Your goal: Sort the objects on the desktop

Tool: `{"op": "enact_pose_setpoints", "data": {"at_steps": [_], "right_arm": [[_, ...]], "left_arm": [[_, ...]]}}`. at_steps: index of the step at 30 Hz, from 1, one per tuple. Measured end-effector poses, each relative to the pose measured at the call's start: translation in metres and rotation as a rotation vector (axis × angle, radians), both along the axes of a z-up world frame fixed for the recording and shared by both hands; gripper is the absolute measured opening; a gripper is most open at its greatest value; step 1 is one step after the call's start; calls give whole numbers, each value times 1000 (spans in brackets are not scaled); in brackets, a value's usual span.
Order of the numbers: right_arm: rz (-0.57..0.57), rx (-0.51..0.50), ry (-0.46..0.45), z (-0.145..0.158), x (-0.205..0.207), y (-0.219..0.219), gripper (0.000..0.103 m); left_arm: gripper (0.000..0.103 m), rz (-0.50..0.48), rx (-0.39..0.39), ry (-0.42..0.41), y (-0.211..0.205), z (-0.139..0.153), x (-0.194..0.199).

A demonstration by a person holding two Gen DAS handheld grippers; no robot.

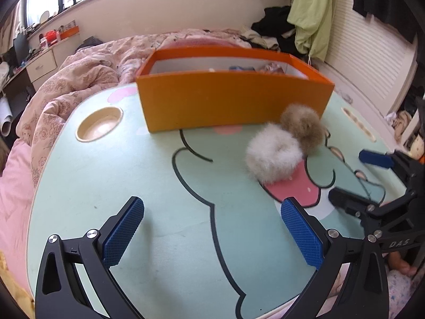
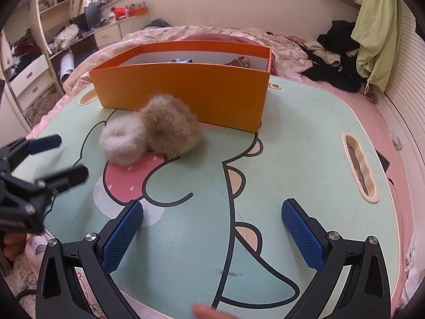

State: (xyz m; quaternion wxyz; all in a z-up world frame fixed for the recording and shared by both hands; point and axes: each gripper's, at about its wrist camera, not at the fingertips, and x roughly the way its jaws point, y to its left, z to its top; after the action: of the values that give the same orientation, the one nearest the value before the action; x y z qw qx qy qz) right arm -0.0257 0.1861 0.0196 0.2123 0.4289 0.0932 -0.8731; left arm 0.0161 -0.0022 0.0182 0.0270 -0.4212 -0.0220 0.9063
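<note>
Claws first: your left gripper (image 1: 212,232) is spread wide w/ nothing between the blue pads, hovering over bare tabletop. Same deal w/ your right gripper (image 2: 212,232), wide open and empty, low over the mint cartoon table (image 2: 305,159).

Moving outward, the two things left to sort sit together near the middle of the table: a white fluffy scrunchie (image 1: 273,155) and a tan fluffy scrunchie (image 1: 302,125), touching each other, tan one leaning partly on the white. Tan one is just beside the front wall of the orange box (image 1: 233,101), white one a bit nearer you.

Handling guess: these look super light and squishy, all fur around a soft ring, so they'll compress a lot and prob won't slip on those textured pads. I'd pinch across one side of the ring, not the whole donut, and close well down so you've got the core and not just fluff.

Box already has some stuff inside, can't tell what exactly. Box is open-topped, so drop-in looks easy.
</note>
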Motion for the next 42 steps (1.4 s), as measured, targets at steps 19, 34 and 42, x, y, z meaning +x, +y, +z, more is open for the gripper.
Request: {"op": "enact_pose_setpoints", "data": {"at_steps": [19, 34, 42], "right_arm": [[-2, -8, 10, -3, 2, -1, 103], [2, -14, 17, -2, 5, -1, 103], [1, -13, 17, -2, 6, -1, 103]], "left_arm": [[103, -37, 113, -332, 35, 31, -184], [33, -67, 271, -247, 13, 49, -176], [32, -129, 384, 13, -27, 124, -93]]}}
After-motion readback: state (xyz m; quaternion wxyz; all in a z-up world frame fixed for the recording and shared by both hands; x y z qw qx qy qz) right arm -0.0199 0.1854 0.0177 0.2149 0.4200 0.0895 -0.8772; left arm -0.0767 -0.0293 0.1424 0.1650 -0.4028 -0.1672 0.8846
